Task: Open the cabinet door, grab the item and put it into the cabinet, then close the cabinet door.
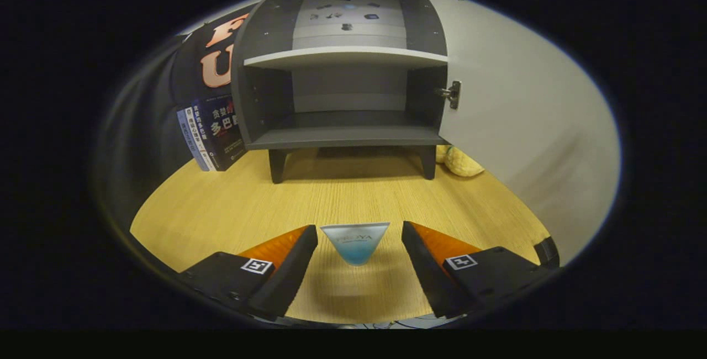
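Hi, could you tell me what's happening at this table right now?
A person is working a handheld set of tongs at a wooden table. The cabinet ahead stands with its door already swung open. A small blue tube sits between the open fingers, which are not pressing on it. Nothing has gone onto the cabinet's lower shelf yet.

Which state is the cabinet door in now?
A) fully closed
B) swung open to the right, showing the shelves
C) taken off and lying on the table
B: the cabinet door hangs open on its hinge, the shelves bare; the open gripper flanks the small tube.
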{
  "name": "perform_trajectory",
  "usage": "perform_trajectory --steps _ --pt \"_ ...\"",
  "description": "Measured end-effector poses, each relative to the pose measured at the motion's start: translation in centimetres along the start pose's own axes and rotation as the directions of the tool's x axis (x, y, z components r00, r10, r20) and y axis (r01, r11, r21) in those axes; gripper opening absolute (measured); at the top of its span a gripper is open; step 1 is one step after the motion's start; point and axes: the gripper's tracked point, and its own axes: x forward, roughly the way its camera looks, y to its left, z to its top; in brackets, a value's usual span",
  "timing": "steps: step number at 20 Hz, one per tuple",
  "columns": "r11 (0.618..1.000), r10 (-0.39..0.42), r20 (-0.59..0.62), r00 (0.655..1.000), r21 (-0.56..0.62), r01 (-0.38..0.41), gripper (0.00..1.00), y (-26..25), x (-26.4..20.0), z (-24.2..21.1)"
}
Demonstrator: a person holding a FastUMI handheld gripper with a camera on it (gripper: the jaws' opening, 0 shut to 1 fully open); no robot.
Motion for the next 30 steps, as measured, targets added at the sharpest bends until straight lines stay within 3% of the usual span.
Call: perform_trajectory --steps 4,7,18,30 --pt "1.0 -0.004 -0.022 1.0 0.004 0.004 0.69 0.1 0.0 -0.3" --pt "1.0 -0.012 -0.049 0.999 -0.013 0.011 0.6 -0.2 -0.5 -0.6" --pt "0.999 -0.044 0.054 0.998 -0.016 0.045 0.6 -0.1 -2.5 4.7" --pt "0.999 0.033 0.179 0.983 0.034 -0.04 0.6 3.2 -4.9 11.6"
